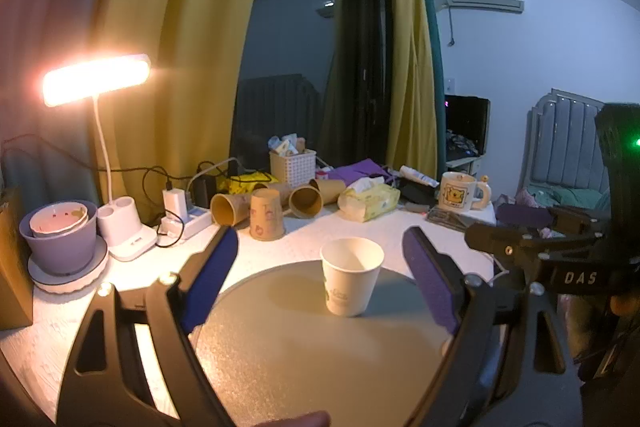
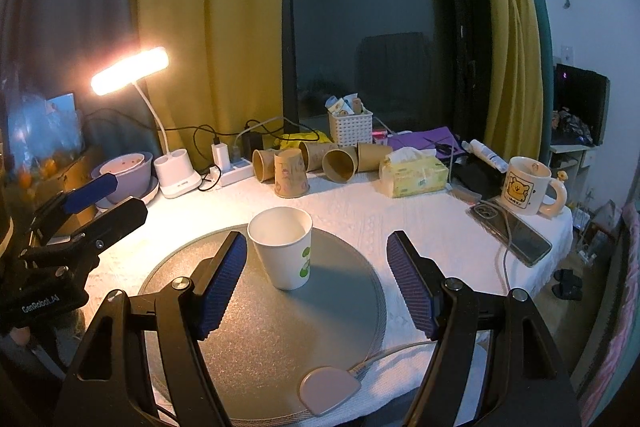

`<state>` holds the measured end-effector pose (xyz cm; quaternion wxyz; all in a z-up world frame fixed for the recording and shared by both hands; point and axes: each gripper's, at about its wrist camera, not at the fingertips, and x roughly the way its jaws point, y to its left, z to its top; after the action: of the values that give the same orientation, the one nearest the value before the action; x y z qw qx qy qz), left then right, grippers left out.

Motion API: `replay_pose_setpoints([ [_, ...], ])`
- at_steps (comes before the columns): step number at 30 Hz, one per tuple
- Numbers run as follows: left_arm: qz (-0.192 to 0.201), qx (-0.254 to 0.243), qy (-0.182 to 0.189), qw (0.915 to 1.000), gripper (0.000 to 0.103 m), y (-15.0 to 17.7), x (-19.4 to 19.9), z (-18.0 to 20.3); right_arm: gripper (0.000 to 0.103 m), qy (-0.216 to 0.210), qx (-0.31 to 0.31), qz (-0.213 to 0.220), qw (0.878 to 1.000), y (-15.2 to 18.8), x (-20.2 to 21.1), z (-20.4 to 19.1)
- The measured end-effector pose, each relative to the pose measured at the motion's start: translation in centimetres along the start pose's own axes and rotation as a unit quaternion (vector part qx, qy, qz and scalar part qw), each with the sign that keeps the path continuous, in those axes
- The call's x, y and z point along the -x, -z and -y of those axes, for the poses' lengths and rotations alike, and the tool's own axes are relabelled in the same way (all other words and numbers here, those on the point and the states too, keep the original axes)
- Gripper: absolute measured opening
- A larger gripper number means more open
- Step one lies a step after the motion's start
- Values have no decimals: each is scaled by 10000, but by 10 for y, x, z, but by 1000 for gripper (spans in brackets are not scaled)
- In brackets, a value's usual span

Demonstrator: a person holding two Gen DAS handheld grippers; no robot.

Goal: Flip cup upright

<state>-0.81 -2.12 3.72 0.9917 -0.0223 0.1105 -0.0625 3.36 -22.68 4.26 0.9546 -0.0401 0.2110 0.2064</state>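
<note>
A white paper cup (image 1: 351, 279) with a green print stands upright, mouth up, on a round grey mat (image 1: 312, 347). It also shows in the right wrist view (image 2: 285, 251) on the mat (image 2: 280, 339). My left gripper (image 1: 320, 279) is open, its blue pads on either side of the cup and apart from it. My right gripper (image 2: 316, 275) is open and empty, with the cup just right of its left pad. The left gripper shows at the left edge of the right wrist view (image 2: 86, 197); the right gripper shows at the right of the left wrist view (image 1: 532, 227).
Brown paper cups (image 2: 292, 173) lie and stand at the back of the white table. A lit desk lamp (image 2: 130, 71), bowls (image 2: 128, 171), a power strip (image 2: 236, 169), a tissue pack (image 2: 414, 173), a mug (image 2: 526, 185) and a phone (image 2: 512, 233) surround the mat. A pink tab (image 2: 328, 389) lies on the mat's near edge.
</note>
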Motion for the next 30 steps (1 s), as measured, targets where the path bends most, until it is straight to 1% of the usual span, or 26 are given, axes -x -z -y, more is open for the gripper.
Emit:
replay_pose_setpoints([
  [30,-34,-5,6,10000,85,2,-2,2,76,-11,-12,-39,10000,2,-3,0],
])
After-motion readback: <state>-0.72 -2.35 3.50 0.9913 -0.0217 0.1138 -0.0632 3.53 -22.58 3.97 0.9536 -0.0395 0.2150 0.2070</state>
